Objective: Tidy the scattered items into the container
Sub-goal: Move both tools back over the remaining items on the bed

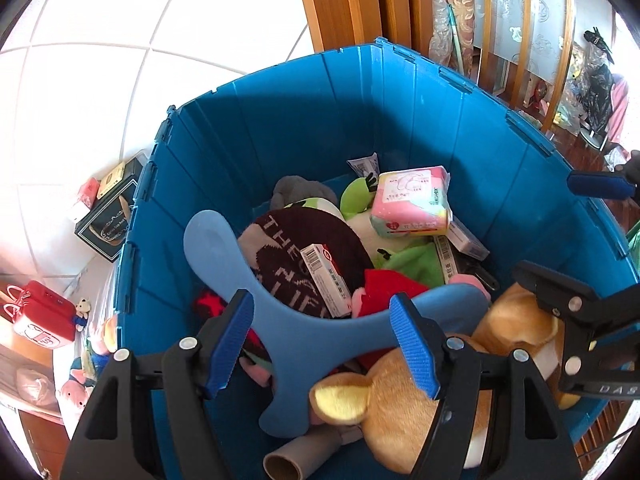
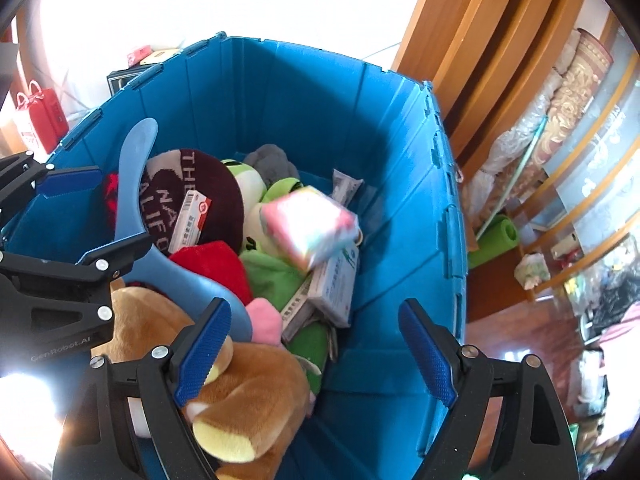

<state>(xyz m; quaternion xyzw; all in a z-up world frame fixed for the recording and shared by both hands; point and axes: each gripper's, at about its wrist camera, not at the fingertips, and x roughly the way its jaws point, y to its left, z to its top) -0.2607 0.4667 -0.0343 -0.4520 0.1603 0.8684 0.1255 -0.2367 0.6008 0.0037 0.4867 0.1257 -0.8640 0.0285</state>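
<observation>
A big blue crate (image 1: 360, 120) (image 2: 304, 92) holds a heap of items: a brown plush toy (image 1: 404, 400) (image 2: 248, 384), a dark knit hat (image 1: 308, 248) (image 2: 200, 188), green plush, small boxes. A pink tissue pack (image 1: 412, 202) lies on top; in the right wrist view the tissue pack (image 2: 310, 230) is blurred. My left gripper (image 1: 322, 346) is open over the crate, its pads either side of a blue plastic hanger (image 1: 304, 340) (image 2: 136, 184) without pressing it. My right gripper (image 2: 316, 354) is open and empty above the crate's right part.
On the white tile floor left of the crate lie a black box (image 1: 110, 216), a red box (image 1: 42, 314) (image 2: 38, 118) and small plush toys (image 1: 78, 388). Wooden door frames (image 2: 472, 60) and a cluttered shelf (image 2: 580, 184) stand to the right.
</observation>
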